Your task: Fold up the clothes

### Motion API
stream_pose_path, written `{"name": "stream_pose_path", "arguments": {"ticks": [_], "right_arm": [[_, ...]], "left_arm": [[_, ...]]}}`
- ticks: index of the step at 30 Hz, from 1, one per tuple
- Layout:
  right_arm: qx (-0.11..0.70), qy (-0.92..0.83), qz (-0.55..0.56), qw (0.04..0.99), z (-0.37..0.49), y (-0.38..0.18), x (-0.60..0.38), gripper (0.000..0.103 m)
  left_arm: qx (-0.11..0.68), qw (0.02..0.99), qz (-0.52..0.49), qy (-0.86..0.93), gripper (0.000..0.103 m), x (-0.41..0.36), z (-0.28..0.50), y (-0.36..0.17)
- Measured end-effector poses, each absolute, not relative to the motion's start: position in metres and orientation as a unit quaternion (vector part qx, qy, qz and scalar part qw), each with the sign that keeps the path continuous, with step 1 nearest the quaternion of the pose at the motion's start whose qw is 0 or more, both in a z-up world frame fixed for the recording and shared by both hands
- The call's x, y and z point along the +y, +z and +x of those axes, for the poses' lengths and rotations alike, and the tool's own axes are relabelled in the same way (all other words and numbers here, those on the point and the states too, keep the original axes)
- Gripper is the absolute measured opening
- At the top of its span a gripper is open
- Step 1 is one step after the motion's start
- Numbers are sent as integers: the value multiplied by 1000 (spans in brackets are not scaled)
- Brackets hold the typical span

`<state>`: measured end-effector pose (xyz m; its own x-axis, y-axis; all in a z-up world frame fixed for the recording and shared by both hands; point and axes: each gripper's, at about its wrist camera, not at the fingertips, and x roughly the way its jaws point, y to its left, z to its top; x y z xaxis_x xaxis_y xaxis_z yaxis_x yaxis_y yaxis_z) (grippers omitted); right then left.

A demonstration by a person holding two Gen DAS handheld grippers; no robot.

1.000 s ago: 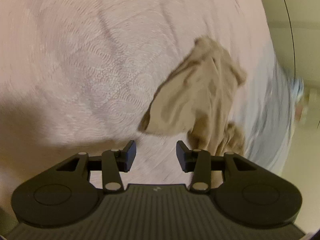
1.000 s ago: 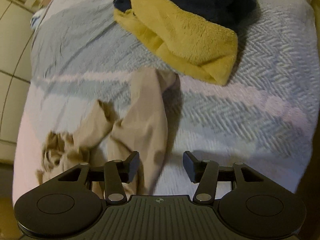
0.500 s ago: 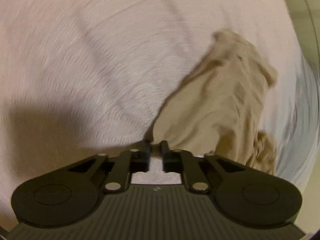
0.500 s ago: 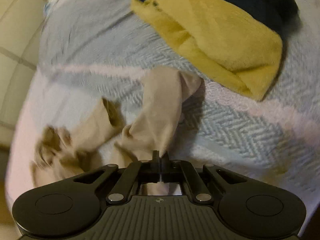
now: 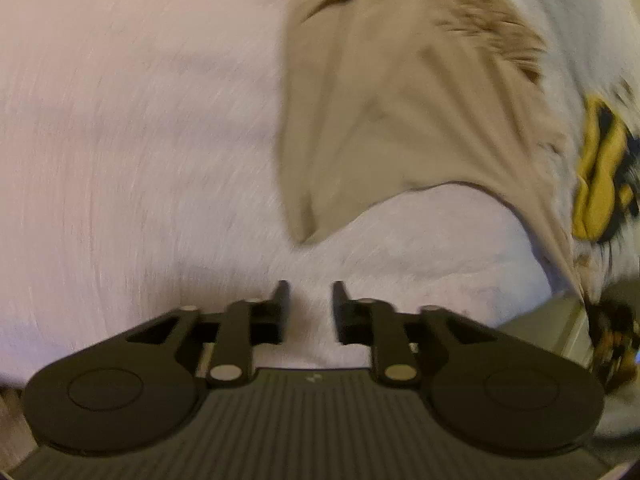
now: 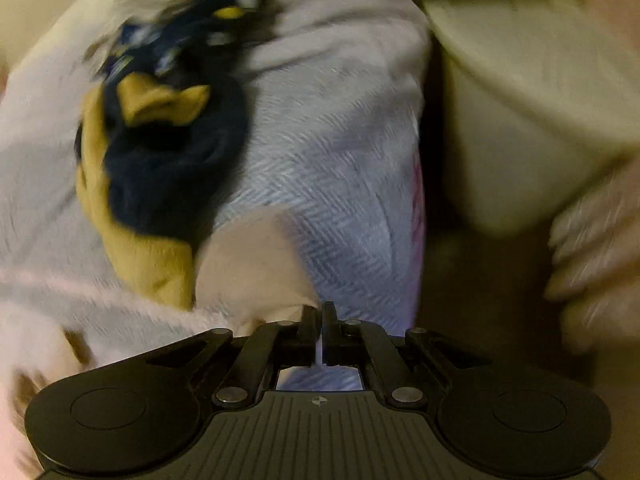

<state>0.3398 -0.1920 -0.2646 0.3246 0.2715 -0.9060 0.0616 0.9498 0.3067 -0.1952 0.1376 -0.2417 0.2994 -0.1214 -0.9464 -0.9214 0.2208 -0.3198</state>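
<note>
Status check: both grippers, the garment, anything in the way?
Left gripper open, empty. Right gripper shut on beige cloth garment, pulling it taut. Yellow fleece and navy clothes pile lies right beside it on the bedspread.

Bare bedspread (image 5: 140, 160) left; yellow-navy pile (image 6: 160, 168) blocks right.

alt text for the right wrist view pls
Right gripper, jaws shut, pinches an edge of a beige garment on a pale herringbone bedspread. A yellow and navy pile of clothes lies beyond to the left. The picture is motion-blurred.
</note>
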Motion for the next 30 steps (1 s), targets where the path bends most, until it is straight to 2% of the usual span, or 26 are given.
{"name": "stream_pose_path", "arguments": {"ticks": [1,2,3,4,5,10,15,17,19,22,23,24,25,26,30], "right_arm": [[587,63,176,788,342,-270,-197,8],[591,68,193,780,339,-274,-193,15],[595,73,209,772,337,-278,-189,43],[598,75,212,769,333,-282,-183,70],[601,77,215,766,328,-287,-177,73],[614,88,229,750,306,-309,-146,73],[613,87,226,752,286,-322,-121,73],[607,81,233,756,282,-321,-123,70],[600,75,240,760,277,-320,-126,62],[594,74,246,763,273,-318,-124,59],[592,75,247,763,272,-318,-123,57],[591,77,249,764,272,-317,-122,47],[589,78,250,764,271,-317,-120,21],[580,85,246,771,270,-312,-118,8],[535,122,237,802,268,-288,-104,4]], "left_arm": [[489,626,-513,325,28,149,-186,-235],[482,648,-494,323,35,163,-178,-227],[470,670,-474,325,46,179,-166,-222],[460,687,-456,329,48,196,-153,-220],[451,701,-442,331,49,215,-138,-222],[412,763,-404,290,49,303,-48,-245],[424,797,-336,269,49,364,40,-269],[434,801,-318,260,49,383,70,-285],[450,799,-318,242,49,398,95,-295],[495,798,-292,181,51,400,134,-315],[511,797,-274,167,47,396,143,-322],[522,798,-257,157,23,391,147,-328],[515,802,-260,154,7,389,144,-329],[509,806,-263,152,6,387,141,-330],[408,833,-315,203,6,399,83,-293]]}}
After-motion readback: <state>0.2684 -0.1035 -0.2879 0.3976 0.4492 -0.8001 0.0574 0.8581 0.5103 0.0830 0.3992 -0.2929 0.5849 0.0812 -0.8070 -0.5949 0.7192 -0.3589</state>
